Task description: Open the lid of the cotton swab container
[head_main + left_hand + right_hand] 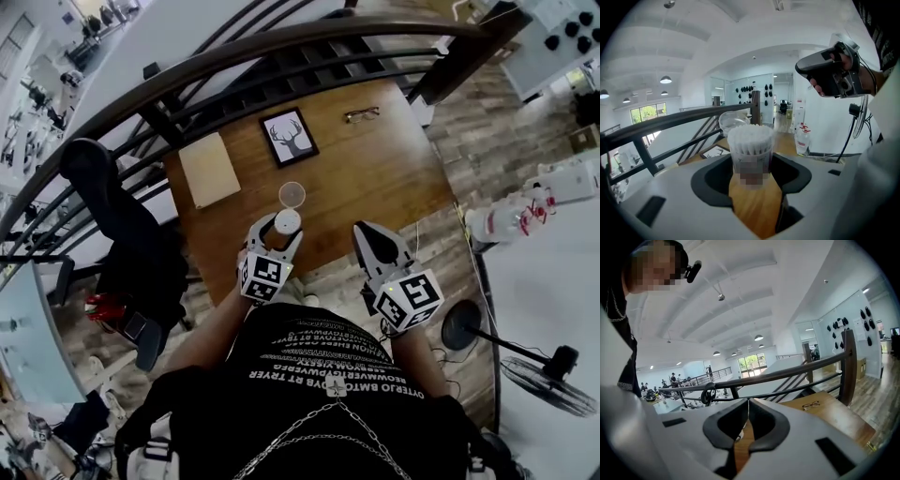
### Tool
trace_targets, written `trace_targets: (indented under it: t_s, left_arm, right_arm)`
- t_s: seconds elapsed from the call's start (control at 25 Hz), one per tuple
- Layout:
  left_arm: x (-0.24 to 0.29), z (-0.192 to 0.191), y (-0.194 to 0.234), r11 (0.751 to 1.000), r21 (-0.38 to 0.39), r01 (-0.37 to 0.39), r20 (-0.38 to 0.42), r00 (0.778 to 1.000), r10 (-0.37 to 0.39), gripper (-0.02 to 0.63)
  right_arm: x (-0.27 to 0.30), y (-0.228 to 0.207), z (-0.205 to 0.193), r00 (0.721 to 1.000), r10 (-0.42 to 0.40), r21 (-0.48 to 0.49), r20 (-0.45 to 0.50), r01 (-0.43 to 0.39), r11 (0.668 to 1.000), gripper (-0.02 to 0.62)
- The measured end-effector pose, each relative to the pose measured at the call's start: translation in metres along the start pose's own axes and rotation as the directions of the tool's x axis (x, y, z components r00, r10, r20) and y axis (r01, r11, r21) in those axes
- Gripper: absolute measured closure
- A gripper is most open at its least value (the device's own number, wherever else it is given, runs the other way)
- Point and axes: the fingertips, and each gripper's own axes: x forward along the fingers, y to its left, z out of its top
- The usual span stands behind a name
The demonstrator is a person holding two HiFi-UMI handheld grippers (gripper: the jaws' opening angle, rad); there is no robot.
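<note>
Cotton swab container [750, 150] upright, uncovered, full; clear lid [292, 194] just behind, seemingly inverted.

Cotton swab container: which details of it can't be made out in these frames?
- Label on the cotton swab container: a mosaic patch covers it in the left gripper view.
- Its walls: too small in the head view, flanked by the left tongs.
- Right gripper view: container outside the frame.

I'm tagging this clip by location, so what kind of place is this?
Probably a mezzanine in an open-plan office or lab. A wooden table stands against a dark railing, and beyond the railing there are desks with people on a lower floor.
</note>
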Motion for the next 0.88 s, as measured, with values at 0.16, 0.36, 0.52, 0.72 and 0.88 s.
trace_targets:
  t_s: [0.16, 0.36, 0.52, 0.72, 0.88]
  left_arm:
    - [0.025, -0.007, 0.002, 0.999, 0.028, 0.043, -0.005, 0.999, -0.043, 0.336]
    - [0.060, -0.031, 0.008, 0.998, 0.040, 0.052, -0.052, 0.997, -0.050, 0.334]
    - [0.090, -0.051, 0.015, 0.996, 0.073, 0.054, -0.081, 0.996, -0.048, 0.334]
    - [0.117, -0.075, 0.025, 0.996, 0.058, 0.062, -0.085, 0.995, -0.057, 0.334]
    - [0.136, -0.099, 0.029, 0.994, 0.082, 0.067, -0.128, 0.990, -0.056, 0.335]
  right_arm:
    - [0.012, -0.008, 0.008, 1.000, -0.011, -0.037, -0.003, 0.011, 0.999, 0.578]
    - [0.021, -0.023, 0.008, 0.999, -0.033, -0.023, -0.016, 0.033, 0.999, 0.578]
    - [0.029, -0.034, 0.004, 0.999, -0.043, -0.007, -0.030, 0.043, 0.999, 0.578]
    - [0.038, -0.043, -0.004, 0.997, -0.048, 0.020, -0.056, 0.049, 0.999, 0.578]
    - [0.043, -0.049, -0.011, 0.996, -0.043, 0.042, -0.074, 0.046, 0.998, 0.578]
